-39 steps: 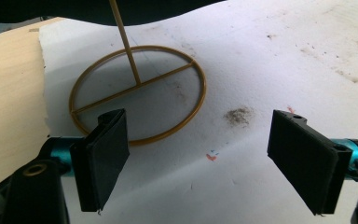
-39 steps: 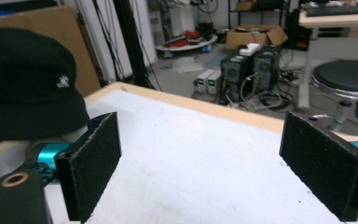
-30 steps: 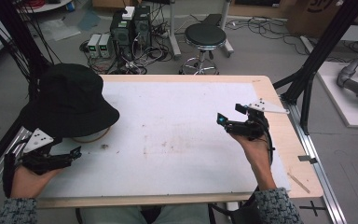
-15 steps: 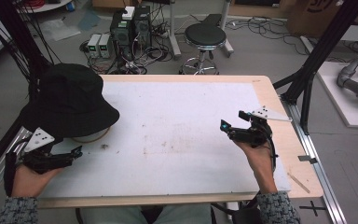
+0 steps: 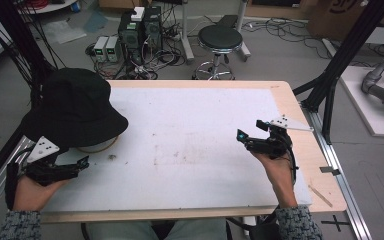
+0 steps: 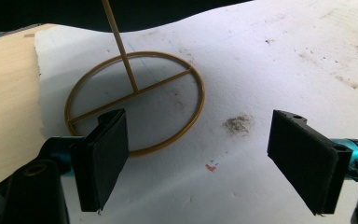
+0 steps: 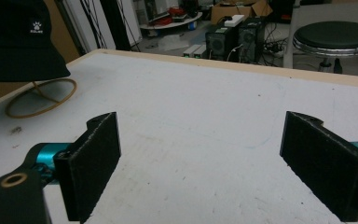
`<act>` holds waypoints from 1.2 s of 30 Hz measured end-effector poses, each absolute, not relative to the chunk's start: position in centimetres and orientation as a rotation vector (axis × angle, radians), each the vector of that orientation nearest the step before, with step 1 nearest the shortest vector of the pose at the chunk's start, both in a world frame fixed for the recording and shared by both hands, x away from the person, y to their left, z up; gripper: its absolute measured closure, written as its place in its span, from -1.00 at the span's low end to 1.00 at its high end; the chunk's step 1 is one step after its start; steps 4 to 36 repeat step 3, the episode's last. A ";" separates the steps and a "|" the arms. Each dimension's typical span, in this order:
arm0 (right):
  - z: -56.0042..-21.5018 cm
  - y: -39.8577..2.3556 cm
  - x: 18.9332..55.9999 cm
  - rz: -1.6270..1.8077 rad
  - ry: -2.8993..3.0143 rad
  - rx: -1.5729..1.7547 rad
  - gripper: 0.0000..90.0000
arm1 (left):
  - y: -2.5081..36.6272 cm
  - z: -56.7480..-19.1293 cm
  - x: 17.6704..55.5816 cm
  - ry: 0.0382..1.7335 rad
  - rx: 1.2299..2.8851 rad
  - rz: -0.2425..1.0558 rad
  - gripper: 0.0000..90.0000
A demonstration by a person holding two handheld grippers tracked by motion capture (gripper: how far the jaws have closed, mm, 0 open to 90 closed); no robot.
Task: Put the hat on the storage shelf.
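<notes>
White table [image 5: 195,150]: broad, stained sheet on a wooden top, bare across its middle
Black bucket hat [image 5: 75,107]: perched on a stand at the far left, brim well above the sheet
Brass-coloured stand [image 6: 135,100]: ring base flat on the sheet, thin stem rising under the hat
Left gripper [image 5: 67,167]: near the ring base, jaws wide apart, holding nothing
Right gripper [image 5: 252,142]: well apart at the right side, jaws spread, empty
Progress: judged barely begun; hat untouched on its stand, grasp and removal left to do
</notes>
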State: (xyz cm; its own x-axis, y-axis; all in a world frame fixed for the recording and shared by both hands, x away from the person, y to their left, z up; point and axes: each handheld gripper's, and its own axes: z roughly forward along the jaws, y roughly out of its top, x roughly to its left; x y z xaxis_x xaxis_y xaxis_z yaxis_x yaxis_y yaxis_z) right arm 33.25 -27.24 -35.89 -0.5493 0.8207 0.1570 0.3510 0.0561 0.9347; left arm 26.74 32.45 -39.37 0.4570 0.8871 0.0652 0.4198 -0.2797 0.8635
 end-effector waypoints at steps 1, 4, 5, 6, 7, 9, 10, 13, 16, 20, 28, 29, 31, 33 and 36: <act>-35.9 -27.2 33.2 1.501 1.922 1.175 -0.73 | 32.4 -39.4 26.7 1.100 1.882 0.713 -0.54; -35.9 -27.2 33.2 1.506 1.926 1.175 -0.73 | 32.4 -39.4 26.7 1.100 1.883 0.716 -0.54; -35.9 -27.2 33.2 1.506 1.926 1.175 -0.73 | 32.4 -39.4 26.7 1.100 1.883 0.716 -0.54; -35.9 -27.2 33.2 1.506 1.926 1.175 -0.73 | 32.4 -39.4 26.7 1.100 1.883 0.716 -0.54; -35.9 -27.2 33.2 1.506 1.926 1.175 -0.73 | 32.4 -39.4 26.7 1.100 1.883 0.716 -0.54; -35.9 -27.2 33.2 1.506 1.926 1.175 -0.73 | 32.4 -39.4 26.7 1.100 1.883 0.716 -0.54; -35.9 -27.2 33.2 1.506 1.926 1.175 -0.73 | 32.4 -39.4 26.7 1.100 1.883 0.716 -0.54; -35.9 -27.2 33.2 1.506 1.926 1.175 -0.73 | 32.4 -39.4 26.7 1.100 1.883 0.716 -0.54; -35.9 -27.2 33.2 1.506 1.926 1.175 -0.73 | 32.4 -39.4 26.7 1.100 1.883 0.716 -0.54; -35.9 -27.2 33.2 1.506 1.926 1.175 -0.73 | 32.4 -39.4 26.7 1.100 1.883 0.716 -0.54; -35.9 -27.2 33.2 1.506 1.926 1.175 -0.73 | 32.4 -39.4 26.7 1.100 1.883 0.716 -0.54; -35.9 -27.2 33.2 1.506 1.926 1.175 -0.73 | 32.4 -39.4 26.7 1.100 1.883 0.716 -0.54; -35.9 -27.2 33.2 1.506 1.926 1.175 -0.73 | 32.4 -39.4 26.7 1.100 1.883 0.716 -0.54; -35.9 -27.2 33.2 1.506 1.926 1.175 -0.73 | 32.4 -39.4 26.7 1.100 1.883 0.716 -0.54; -35.9 -27.2 33.2 1.506 1.926 1.175 -0.73 | 32.4 -39.4 26.7 1.100 1.883 0.716 -0.54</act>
